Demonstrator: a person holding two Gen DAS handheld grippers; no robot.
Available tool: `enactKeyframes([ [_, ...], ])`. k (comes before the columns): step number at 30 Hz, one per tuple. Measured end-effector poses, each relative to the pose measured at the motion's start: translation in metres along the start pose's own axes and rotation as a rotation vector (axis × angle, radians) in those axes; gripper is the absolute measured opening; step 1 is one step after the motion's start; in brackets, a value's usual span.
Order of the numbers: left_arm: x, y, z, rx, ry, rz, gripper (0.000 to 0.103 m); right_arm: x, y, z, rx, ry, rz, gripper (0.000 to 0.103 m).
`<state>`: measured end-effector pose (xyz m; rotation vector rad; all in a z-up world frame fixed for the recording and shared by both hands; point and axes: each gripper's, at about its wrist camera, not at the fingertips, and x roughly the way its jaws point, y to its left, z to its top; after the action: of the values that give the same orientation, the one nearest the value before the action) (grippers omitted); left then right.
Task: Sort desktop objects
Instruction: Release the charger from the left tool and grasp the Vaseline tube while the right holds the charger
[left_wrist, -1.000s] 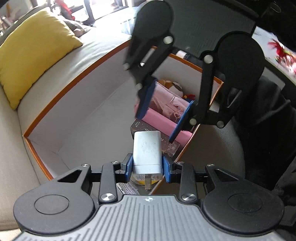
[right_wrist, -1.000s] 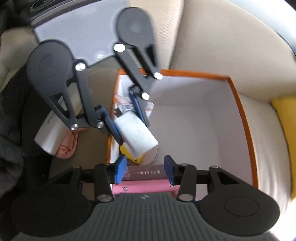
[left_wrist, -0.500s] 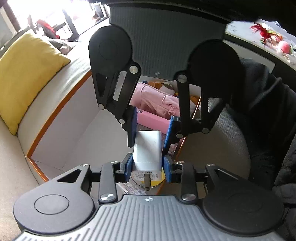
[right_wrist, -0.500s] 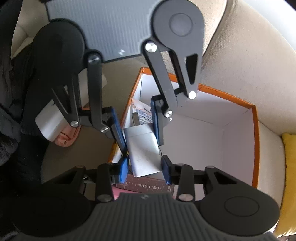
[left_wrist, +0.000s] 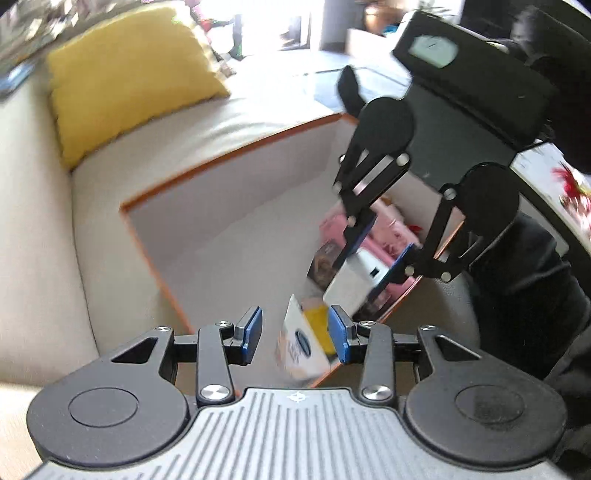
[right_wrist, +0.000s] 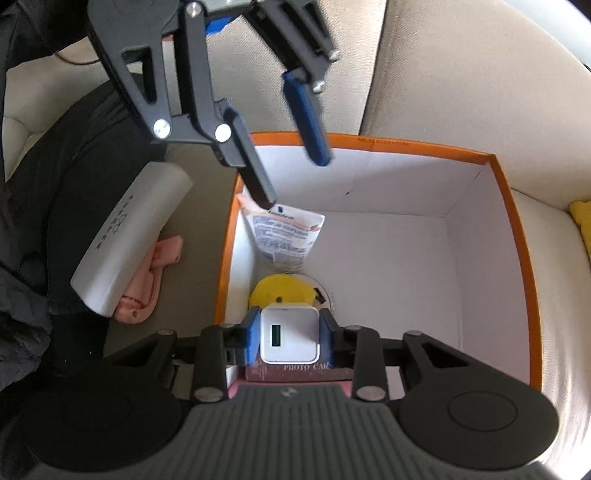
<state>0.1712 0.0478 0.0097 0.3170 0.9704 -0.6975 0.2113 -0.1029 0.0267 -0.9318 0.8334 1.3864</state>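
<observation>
A white charger block (right_wrist: 290, 334) sits between the blue pads of my right gripper (right_wrist: 290, 336), whose jaws are closing and press on both its sides. It hangs over the near left corner of a white box with an orange rim (right_wrist: 406, 146). From the left wrist the charger (left_wrist: 354, 280) shows tilted in the right gripper (left_wrist: 375, 256). My left gripper (left_wrist: 295, 334) stands apart from it, jaws opening with nothing between them; from the right wrist the left gripper (right_wrist: 293, 177) hovers above the box's far left corner.
In the box lie a printed packet (right_wrist: 288, 236), a yellow round item (right_wrist: 284, 291), a photo card box (right_wrist: 295, 369) and pink things (left_wrist: 388, 229). A white roll (right_wrist: 129, 236) and a pink item (right_wrist: 147, 284) lie outside on the sofa. A yellow cushion (left_wrist: 122, 77) lies beyond.
The charger passed from my left gripper to my right. The left jaws let go and pulled back toward the box's far left corner; the right jaws shut on the charger.
</observation>
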Motion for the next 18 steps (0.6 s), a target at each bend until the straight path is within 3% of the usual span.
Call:
enactKeyframes([
  [9, 0.024, 0.030, -0.003, -0.155, 0.046, -0.039, 0.044, 0.006, -0.012, 0.012, 0.116, -0.110, 0.034, 0.034],
  [15, 0.030, 0.036, -0.001, -0.176, 0.053, -0.050, 0.022, 0.013, -0.013, 0.003, 0.170, -0.145, 0.062, 0.034],
  [18, 0.030, 0.036, -0.002, -0.167, 0.049, -0.050, 0.019, 0.010, -0.017, 0.000, 0.180, -0.103, 0.086, 0.034],
])
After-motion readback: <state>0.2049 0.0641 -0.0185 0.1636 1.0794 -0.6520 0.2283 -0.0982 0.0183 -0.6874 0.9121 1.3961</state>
